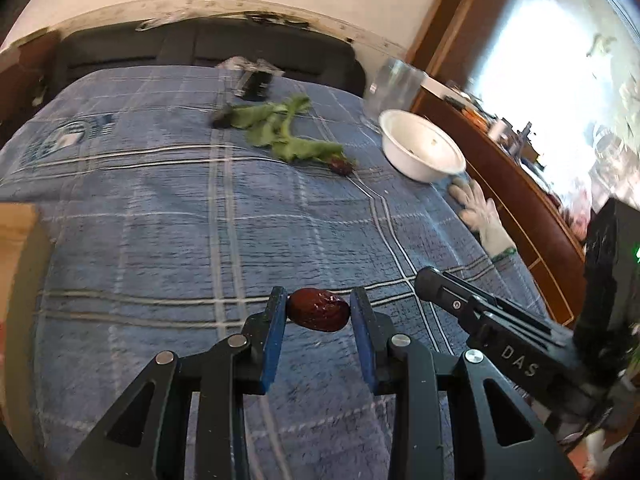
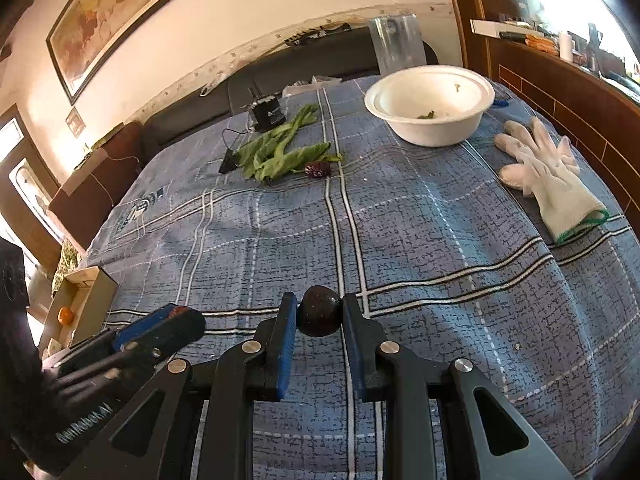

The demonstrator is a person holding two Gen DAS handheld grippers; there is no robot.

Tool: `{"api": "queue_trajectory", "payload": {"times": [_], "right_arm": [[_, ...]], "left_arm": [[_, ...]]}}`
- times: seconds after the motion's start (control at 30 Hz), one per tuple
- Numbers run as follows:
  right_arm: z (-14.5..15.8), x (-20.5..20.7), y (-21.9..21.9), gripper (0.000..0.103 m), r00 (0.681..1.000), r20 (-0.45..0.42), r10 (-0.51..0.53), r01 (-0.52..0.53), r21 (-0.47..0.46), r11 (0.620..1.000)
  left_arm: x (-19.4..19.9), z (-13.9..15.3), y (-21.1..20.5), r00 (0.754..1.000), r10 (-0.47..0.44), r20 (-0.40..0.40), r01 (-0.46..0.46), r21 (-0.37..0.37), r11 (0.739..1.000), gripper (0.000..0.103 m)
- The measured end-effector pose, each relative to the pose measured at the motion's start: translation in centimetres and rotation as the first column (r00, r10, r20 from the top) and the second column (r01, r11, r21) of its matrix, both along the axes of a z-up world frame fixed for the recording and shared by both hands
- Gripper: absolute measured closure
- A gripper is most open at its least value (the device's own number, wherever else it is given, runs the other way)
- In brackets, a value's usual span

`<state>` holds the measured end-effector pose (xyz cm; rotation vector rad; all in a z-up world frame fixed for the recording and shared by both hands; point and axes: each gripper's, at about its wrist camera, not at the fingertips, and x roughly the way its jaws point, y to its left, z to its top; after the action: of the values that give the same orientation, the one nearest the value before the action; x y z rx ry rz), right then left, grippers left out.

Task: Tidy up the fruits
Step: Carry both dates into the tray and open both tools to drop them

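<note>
Red dates: two. One is clamped between the left gripper (image 1: 319, 310) pads; one date (image 2: 318, 169) lies far ahead beside the greens (image 2: 280, 148). Right gripper (image 2: 319, 312) is closed on one dark round fruit (image 2: 319, 316). One white bowl (image 2: 430, 98) ahead-right, one white glove (image 2: 548, 176) right.

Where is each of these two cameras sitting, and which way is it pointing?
Left wrist: rides the left gripper, looking forward and down over the blue checked cloth; its fingers pinch a reddish-brown date, and the other gripper shows at right.
Right wrist: rides the right gripper, same direction; its fingers clamp a dark round fruit.
Both share the white bowl, green leaves and white glove.
</note>
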<state>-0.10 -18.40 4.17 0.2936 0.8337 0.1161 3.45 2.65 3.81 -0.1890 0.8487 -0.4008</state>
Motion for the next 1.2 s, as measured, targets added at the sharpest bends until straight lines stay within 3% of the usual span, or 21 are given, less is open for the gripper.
{"api": "queue_trajectory", "payload": {"times": [0.13, 0.27, 0.4, 0.57, 0.7, 0.9, 1.2], "right_arm": [[0.6, -0.7, 1.3, 0.079, 0.999, 0.034, 0.026, -0.025, -0.030, 0.999], [1.3, -1.4, 3.8, 0.078, 0.997, 0.051, 0.066, -0.063, -0.055, 0.997], [3.2, -2.8, 7.8, 0.078, 0.986, 0.073, 0.152, -0.149, -0.039, 0.988], [5.1, -5.4, 15.5, 0.078, 0.942, 0.092, 0.322, -0.324, -0.002, 0.946], [4.5, -7.0, 22.7, 0.077, 0.882, 0.062, 0.466, -0.468, 0.005, 0.884], [2.8, -8.7, 29.1, 0.077, 0.824, 0.019, 0.566, -0.565, -0.046, 0.824], [0.6, -9.0, 32.1, 0.076, 0.806, -0.023, 0.591, -0.588, -0.137, 0.797]], "left_arm": [[-3.2, 2.3, 3.9, 0.997, 0.065, 0.038, -0.064, -0.032, 0.997, 0.072], [-7.3, 3.5, 10.8, 0.979, 0.199, 0.037, -0.198, -0.026, 0.980, 0.072], [-10.4, 3.6, 18.3, 0.931, 0.365, 0.004, -0.365, -0.010, 0.931, 0.072], [-13.0, 2.8, 24.5, 0.862, 0.506, -0.007, -0.506, 0.026, 0.862, 0.071], [-14.3, 1.7, 26.3, 0.841, 0.540, -0.025, -0.539, 0.053, 0.841, 0.071], [-14.6, -0.4, 28.2, 0.817, 0.574, -0.056, -0.567, 0.099, 0.818, 0.071], [-15.6, -0.2, 28.9, 0.812, 0.582, -0.039, -0.581, 0.048, 0.813, 0.068]]}}
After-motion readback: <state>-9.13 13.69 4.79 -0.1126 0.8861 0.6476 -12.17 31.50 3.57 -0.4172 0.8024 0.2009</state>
